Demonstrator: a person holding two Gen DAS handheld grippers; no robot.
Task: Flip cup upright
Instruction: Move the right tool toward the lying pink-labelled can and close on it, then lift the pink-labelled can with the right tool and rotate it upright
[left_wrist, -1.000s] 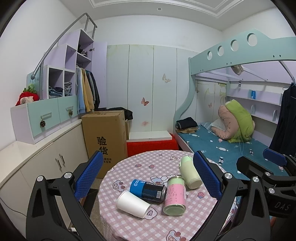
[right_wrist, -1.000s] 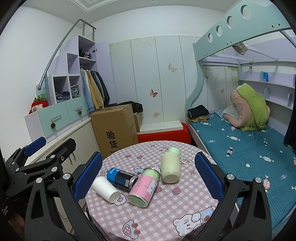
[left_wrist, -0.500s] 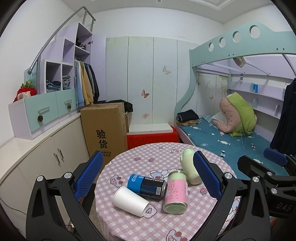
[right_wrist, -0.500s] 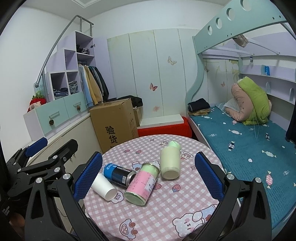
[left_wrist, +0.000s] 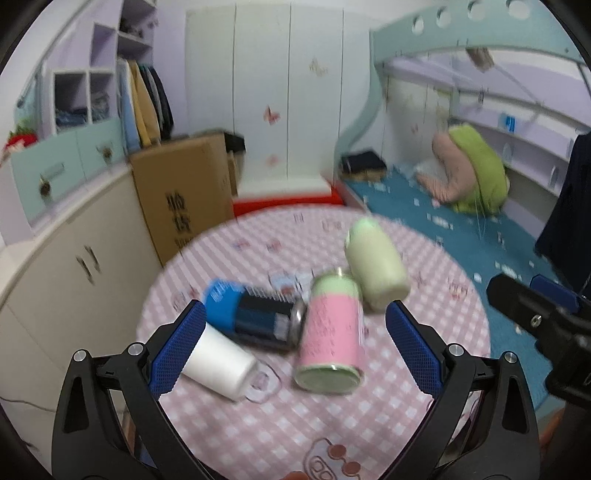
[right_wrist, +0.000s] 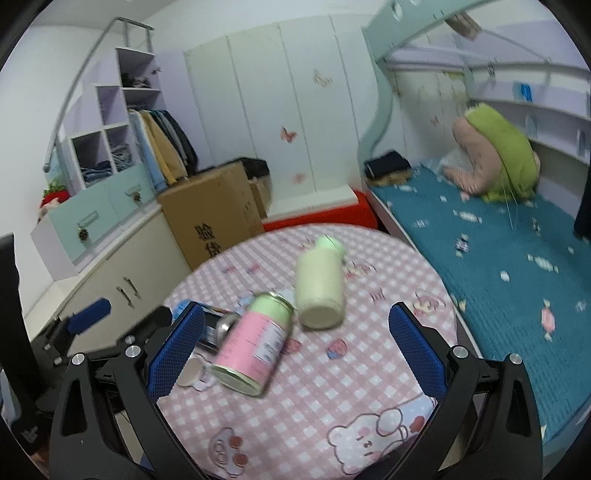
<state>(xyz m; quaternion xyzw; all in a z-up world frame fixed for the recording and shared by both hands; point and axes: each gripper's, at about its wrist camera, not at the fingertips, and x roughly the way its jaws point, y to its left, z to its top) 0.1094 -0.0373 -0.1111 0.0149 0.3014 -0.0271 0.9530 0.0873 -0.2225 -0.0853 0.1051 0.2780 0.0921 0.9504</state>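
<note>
A white paper cup (left_wrist: 218, 360) lies on its side on the round pink checked table (left_wrist: 295, 424), mouth toward me; only its rim shows in the right wrist view (right_wrist: 189, 373). Beside it lie a blue can (left_wrist: 255, 317), a pink and green can (left_wrist: 330, 339) (right_wrist: 255, 343) and a pale green bottle (left_wrist: 376, 269) (right_wrist: 320, 286). My left gripper (left_wrist: 293, 347) is open above the table's near side, its left finger next to the white cup. My right gripper (right_wrist: 293, 349) is open and empty above the pink can.
A cardboard box (left_wrist: 184, 195) and a red and white low stand (left_wrist: 284, 192) sit behind the table. White cabinets (left_wrist: 62, 258) run along the left. A bunk bed with a teal mattress (right_wrist: 491, 266) is on the right.
Both grippers have moved forward and down toward the table; the cups and cans now look larger and sit between the fingers. The objects have not moved.
</note>
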